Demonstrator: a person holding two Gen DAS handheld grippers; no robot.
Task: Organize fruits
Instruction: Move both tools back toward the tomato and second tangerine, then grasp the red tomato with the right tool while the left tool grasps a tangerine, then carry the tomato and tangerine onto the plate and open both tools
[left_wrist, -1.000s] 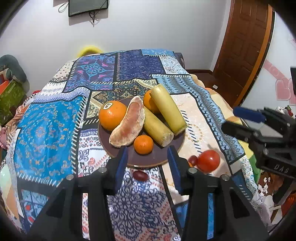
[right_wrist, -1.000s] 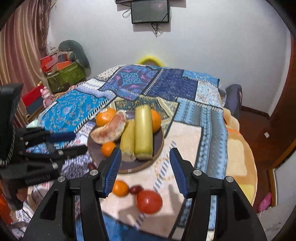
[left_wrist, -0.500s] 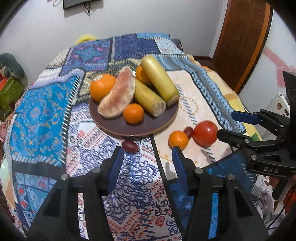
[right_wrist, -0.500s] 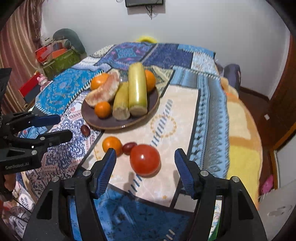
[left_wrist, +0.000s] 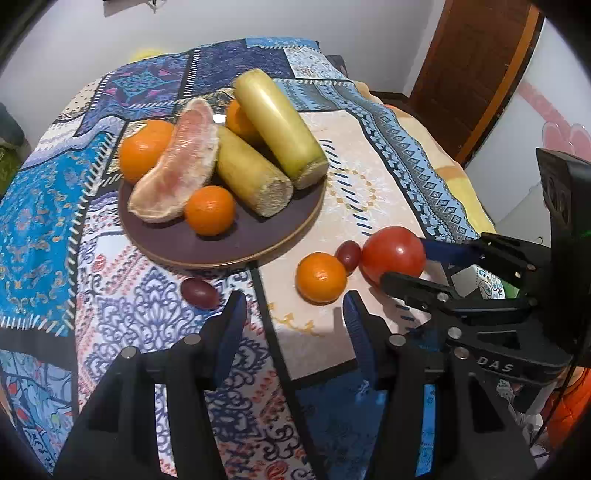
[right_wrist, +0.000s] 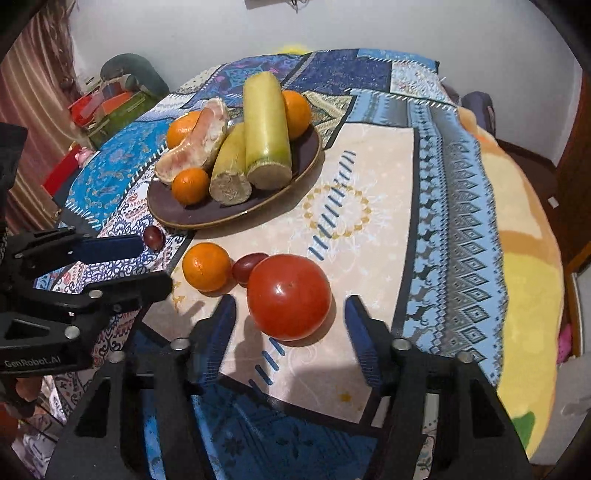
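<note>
A dark brown plate (left_wrist: 258, 236) (right_wrist: 173, 206) holds two yellow-green cane pieces (left_wrist: 280, 125), a pomelo wedge (left_wrist: 181, 158) and several oranges. On the cloth in front lie a red tomato (left_wrist: 393, 253) (right_wrist: 288, 295), a loose orange (left_wrist: 320, 277) (right_wrist: 206, 266), a dark grape (left_wrist: 349, 254) (right_wrist: 247, 266) between them, and another grape (left_wrist: 199, 292) (right_wrist: 153, 236) near the plate. My left gripper (left_wrist: 293, 325) is open and empty, just short of the loose orange. My right gripper (right_wrist: 290, 325) is open, its fingers on either side of the tomato without touching it.
The fruit lies on a patchwork cloth (left_wrist: 44, 206) over a bed with a yellow blanket (right_wrist: 524, 258) on its right side. A brown door (left_wrist: 469, 66) stands at the back right. Boxes and toys (right_wrist: 110, 107) are piled at the left wall.
Both grippers have come down and forward toward the loose fruit. The tomato now sits between the right gripper's open fingers; the loose orange is near the left gripper's tips.
</note>
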